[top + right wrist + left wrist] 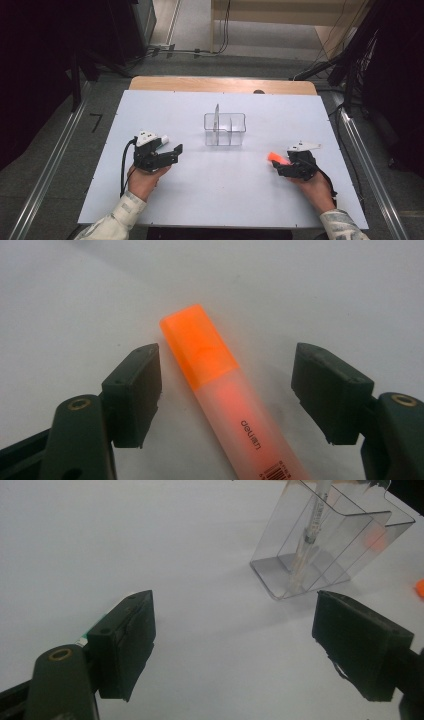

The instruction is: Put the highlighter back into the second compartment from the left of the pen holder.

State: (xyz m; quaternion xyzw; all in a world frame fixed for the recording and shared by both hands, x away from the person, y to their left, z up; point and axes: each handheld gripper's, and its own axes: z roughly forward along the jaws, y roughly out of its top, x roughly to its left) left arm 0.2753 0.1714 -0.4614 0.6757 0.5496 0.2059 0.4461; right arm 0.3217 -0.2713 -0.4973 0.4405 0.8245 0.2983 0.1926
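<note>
While our right gripper [227, 395] straddles the orange highlighter [220, 390] ungripped near the worktop's [200, 200] right edge, jaws apart, our left gripper [232, 645] gapes empty and the clear organizer [225, 129] mid-worktop awaits it.

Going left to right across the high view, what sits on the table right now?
left gripper, jaws open over bare table → clear divided holder with a pen standing in it → orange highlighter → right gripper, jaws open around the highlighter's body, pads not pressing on it.
</note>
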